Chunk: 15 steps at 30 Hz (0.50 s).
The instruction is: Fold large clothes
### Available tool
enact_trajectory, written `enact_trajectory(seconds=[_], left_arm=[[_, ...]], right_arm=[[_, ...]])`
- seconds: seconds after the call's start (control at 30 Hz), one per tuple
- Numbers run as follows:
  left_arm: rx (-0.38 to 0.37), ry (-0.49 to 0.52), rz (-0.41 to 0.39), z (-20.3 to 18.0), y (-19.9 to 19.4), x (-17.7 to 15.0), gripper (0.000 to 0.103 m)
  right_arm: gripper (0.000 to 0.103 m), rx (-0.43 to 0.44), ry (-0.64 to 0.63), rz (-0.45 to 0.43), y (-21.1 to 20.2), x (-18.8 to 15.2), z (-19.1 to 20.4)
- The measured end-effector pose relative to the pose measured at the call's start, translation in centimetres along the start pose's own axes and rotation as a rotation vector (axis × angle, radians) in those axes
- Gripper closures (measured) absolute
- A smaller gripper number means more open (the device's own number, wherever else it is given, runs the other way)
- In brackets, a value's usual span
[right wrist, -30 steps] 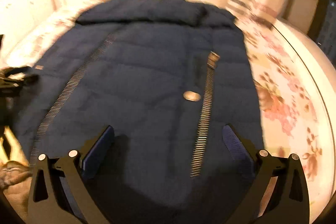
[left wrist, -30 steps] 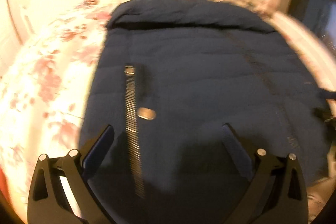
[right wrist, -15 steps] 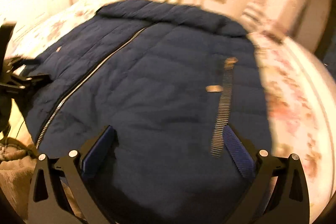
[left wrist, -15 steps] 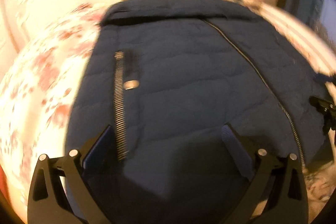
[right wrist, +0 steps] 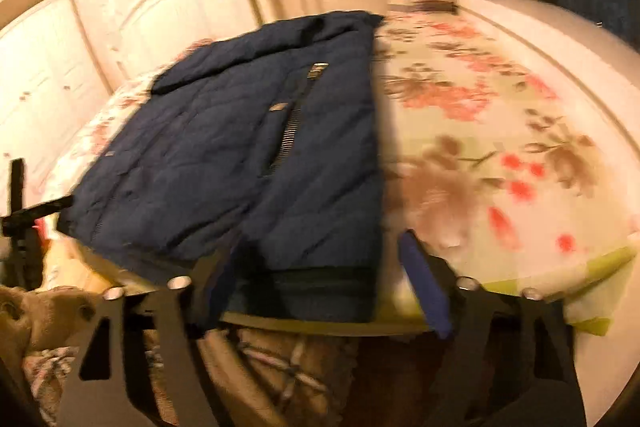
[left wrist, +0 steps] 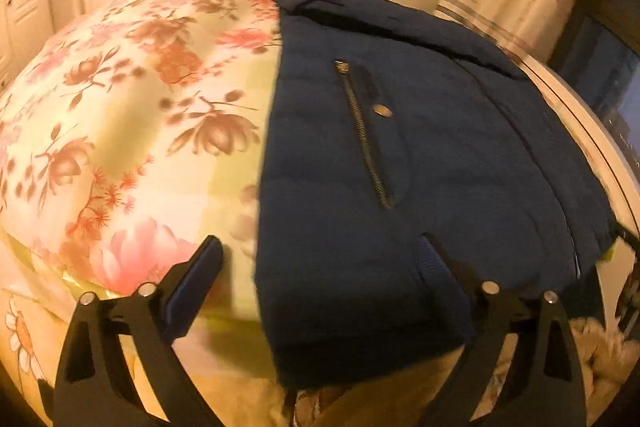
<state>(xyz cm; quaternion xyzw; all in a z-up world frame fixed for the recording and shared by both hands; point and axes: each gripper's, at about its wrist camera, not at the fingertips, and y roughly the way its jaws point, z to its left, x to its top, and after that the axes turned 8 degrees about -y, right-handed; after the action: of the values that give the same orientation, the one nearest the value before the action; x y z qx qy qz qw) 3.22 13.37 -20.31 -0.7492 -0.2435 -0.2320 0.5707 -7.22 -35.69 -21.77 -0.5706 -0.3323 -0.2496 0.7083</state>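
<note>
While both tools tilt down over the near edge of the bed, the left gripper [left wrist: 320, 263] straddles the near left corner of the navy padded jacket [left wrist: 400, 167], and the right gripper [right wrist: 316, 263] straddles its near right corner; each pair of jaws has just been closing but gapes wide, pads off the cloth. The jacket lies flat on the floral bedsheet [left wrist: 132, 115], hem nearest, long axis running away to the collar by the white headboard [right wrist: 180, 3].
</note>
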Motion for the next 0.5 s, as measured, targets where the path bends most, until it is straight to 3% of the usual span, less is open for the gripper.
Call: enact_trajectory(seconds=[0.07,0.5], left_arm=[[-0.022,0.016,0.007,-0.8,-0.2,-0.5,0.023],[-0.100,-0.023,0.041,0.8,-1.4,-1.3,0.038]], right_arm=[[0.032,0.015,0.006,0.002,0.0,0.0,0.3],[0.042,0.193,0.126,-0.005,-1.6,-1.3,-2.1]])
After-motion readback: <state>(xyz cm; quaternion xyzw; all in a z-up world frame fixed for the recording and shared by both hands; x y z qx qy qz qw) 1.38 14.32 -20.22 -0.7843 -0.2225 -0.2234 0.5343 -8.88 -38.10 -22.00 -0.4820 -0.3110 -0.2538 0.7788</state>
